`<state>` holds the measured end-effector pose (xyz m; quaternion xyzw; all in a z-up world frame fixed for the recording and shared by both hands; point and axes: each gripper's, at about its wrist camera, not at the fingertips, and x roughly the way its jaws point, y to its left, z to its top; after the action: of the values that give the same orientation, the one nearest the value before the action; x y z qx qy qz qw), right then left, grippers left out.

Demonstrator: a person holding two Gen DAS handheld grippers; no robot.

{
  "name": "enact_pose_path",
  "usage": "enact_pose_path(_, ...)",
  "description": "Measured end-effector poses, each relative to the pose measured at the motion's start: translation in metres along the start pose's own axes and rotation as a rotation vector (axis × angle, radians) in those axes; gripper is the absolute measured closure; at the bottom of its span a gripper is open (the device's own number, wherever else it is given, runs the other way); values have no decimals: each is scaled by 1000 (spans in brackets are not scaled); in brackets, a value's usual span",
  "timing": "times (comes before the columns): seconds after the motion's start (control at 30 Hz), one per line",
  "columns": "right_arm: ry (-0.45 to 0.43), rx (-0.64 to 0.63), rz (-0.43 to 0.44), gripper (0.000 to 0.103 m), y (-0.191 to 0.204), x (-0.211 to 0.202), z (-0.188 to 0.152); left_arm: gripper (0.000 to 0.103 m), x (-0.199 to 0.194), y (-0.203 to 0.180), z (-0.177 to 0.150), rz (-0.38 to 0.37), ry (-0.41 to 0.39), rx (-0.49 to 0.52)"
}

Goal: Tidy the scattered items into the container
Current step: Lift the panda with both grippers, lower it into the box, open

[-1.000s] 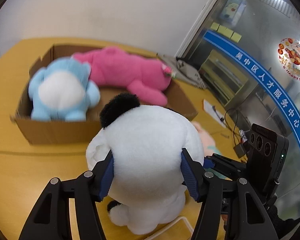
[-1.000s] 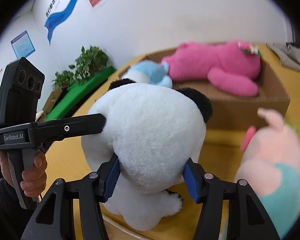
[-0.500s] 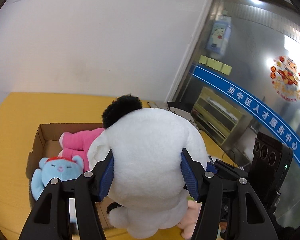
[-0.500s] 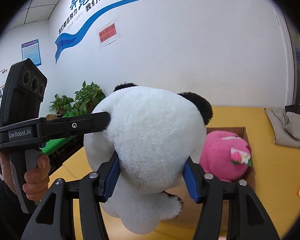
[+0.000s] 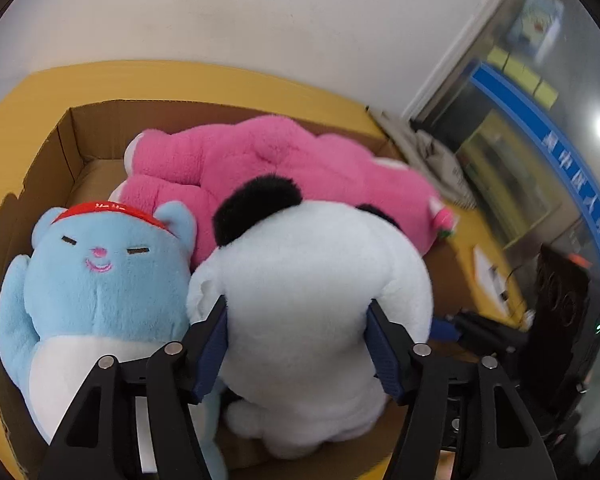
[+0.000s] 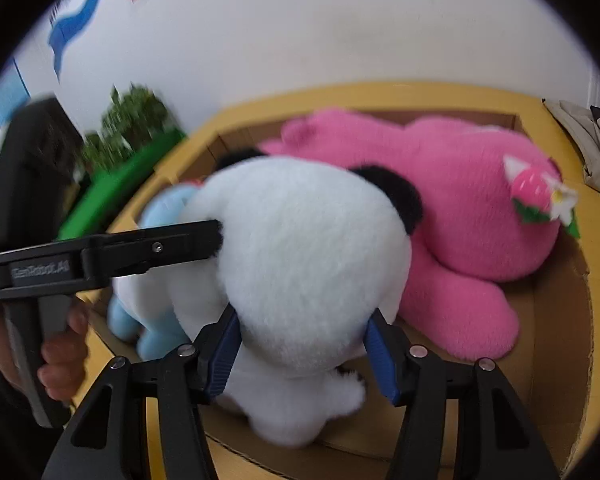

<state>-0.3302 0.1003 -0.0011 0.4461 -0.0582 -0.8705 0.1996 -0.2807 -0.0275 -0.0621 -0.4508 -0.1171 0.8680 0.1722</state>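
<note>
Both grippers are shut on a white panda plush (image 5: 320,300) with black ears, held between them over the open cardboard box (image 5: 72,128). My left gripper (image 5: 298,344) squeezes its body from one side. My right gripper (image 6: 302,356) squeezes it from another side; the panda (image 6: 300,248) fills that view's middle, and the left gripper's finger presses its left side there. Its feet are low inside the box; I cannot tell if they touch the floor. A blue bear plush (image 5: 96,280) and a big pink plush (image 5: 280,168) lie in the box.
The box stands on a yellow table (image 5: 220,76) against a white wall. Grey cloth (image 6: 580,132) lies at the table's right end. Green plants (image 6: 136,120) stand beyond the table's left end. Papers and cables (image 5: 488,268) lie right of the box, by a glass wall.
Both grippers have carried the panda from high above the table forward and down into the box, between the blue bear and the pink plush.
</note>
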Motion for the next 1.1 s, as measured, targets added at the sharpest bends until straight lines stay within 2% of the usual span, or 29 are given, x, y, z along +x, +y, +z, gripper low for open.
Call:
enact_pose_path(0.13, -27, 26, 21, 39, -9, -10, 4, 26, -4, 6, 0, -38, -5, -19)
enact_pose_path(0.23, -144, -11, -26, 39, 1, -46, 11, 23, -8, 3, -3, -27, -17, 6)
enact_pose_path(0.3, -226, -24, -21, 39, 5, -68, 26, 22, -11, 2, -5, -20, -25, 6)
enact_pose_path(0.37, -259, -36, -32, 39, 7, -70, 44, 20, -16, 2, -9, -11, -40, 2)
enact_pose_path(0.43, -240, -65, -70, 44, 7, -51, 61, 20, -24, 0, -13, 13, -54, 0)
enact_pose_path(0.5, -121, -113, -128, 70, 5, -8, 67, 20, -32, -3, -17, 49, -60, 1)
enact_pose_path(0.53, -67, -129, -164, 71, 3, 13, 65, 21, -36, -6, -21, 90, -51, 16)
enact_pose_path(0.57, -39, -140, -192, 77, 3, 27, 61, 21, -37, -9, -25, 125, -44, 35)
enact_pose_path(0.63, -23, -111, -191, 77, 0, 40, 56, 21, -37, -14, -38, 162, -29, 81)
enact_pose_path(0.7, -35, -69, -190, 78, -2, 35, 52, 21, -35, -15, -49, 166, -15, 102)
enact_pose_path(0.83, -25, -66, -226, 78, 0, 32, 42, 21, -32, -19, -66, 192, -11, 129)
enact_pose_path(0.97, -1, -77, -242, 78, 9, 27, 33, 21, -34, -17, -74, 180, 4, 115)
enact_pose_path(1.1, -3, -68, -254, 78, 17, 25, 24, 21, -28, -9, -90, 163, 61, 73)
